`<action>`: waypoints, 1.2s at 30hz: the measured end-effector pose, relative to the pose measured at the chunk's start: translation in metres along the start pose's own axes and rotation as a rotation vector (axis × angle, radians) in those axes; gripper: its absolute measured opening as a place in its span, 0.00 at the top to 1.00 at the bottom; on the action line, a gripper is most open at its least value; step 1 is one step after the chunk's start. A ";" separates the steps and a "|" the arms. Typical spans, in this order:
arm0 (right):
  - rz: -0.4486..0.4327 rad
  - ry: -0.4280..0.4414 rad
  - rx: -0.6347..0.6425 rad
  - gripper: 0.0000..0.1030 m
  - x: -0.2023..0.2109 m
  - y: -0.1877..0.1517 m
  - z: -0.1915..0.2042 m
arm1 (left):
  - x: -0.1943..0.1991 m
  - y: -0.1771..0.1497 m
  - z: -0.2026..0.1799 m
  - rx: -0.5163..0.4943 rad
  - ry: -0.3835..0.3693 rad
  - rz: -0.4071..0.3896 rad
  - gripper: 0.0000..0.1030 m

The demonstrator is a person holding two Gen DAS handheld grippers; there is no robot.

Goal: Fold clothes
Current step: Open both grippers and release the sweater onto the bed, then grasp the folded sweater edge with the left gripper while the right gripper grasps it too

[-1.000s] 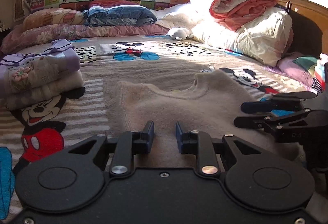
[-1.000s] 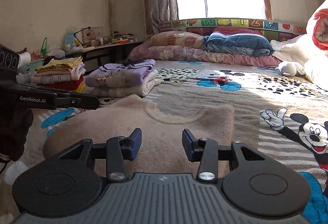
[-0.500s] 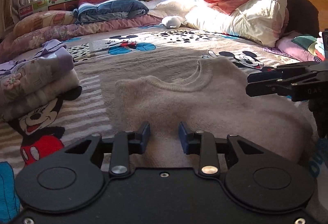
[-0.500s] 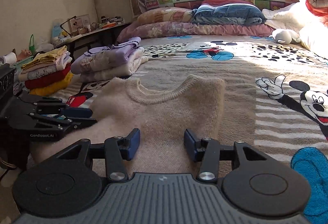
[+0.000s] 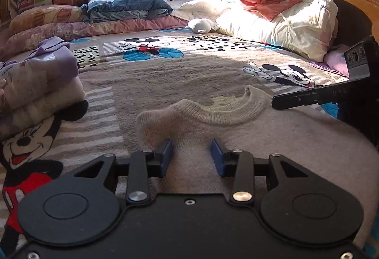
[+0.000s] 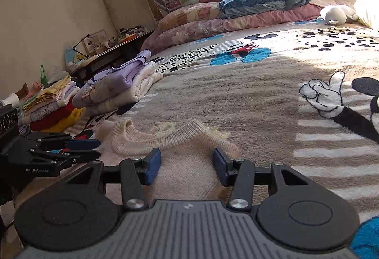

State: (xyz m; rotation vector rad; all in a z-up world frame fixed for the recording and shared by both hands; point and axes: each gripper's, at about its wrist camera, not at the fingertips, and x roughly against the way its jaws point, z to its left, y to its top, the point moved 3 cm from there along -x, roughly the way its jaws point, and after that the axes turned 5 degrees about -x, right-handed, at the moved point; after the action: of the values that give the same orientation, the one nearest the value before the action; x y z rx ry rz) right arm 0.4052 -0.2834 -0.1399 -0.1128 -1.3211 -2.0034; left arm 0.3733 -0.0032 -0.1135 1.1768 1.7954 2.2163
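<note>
A beige sweater (image 5: 248, 140) lies flat on the cartoon-print blanket (image 5: 189, 69), collar toward the pillows. The left gripper (image 5: 191, 152) hovers low at one shoulder, jaws opening, knit beneath them but unpinched. The right gripper (image 6: 184, 161) stands partly open over the other shoulder (gripping nothing). Folded clothes (image 6: 118, 90) sit stacked nearby.

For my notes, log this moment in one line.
left gripper: opening, over sweater shoulder | right gripper: open, nothing gripped, other shoulder | fold: not started
</note>
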 end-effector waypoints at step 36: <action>0.006 -0.040 -0.455 0.18 0.091 -0.078 0.024 | 0.087 -0.050 0.017 0.702 -0.027 0.109 0.26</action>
State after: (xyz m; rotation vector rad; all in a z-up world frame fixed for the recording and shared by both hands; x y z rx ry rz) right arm 0.2841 -0.2942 -0.1486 -0.3681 -0.8639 -2.2738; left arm 0.3016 0.0691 -0.1111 1.4045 2.6574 1.6178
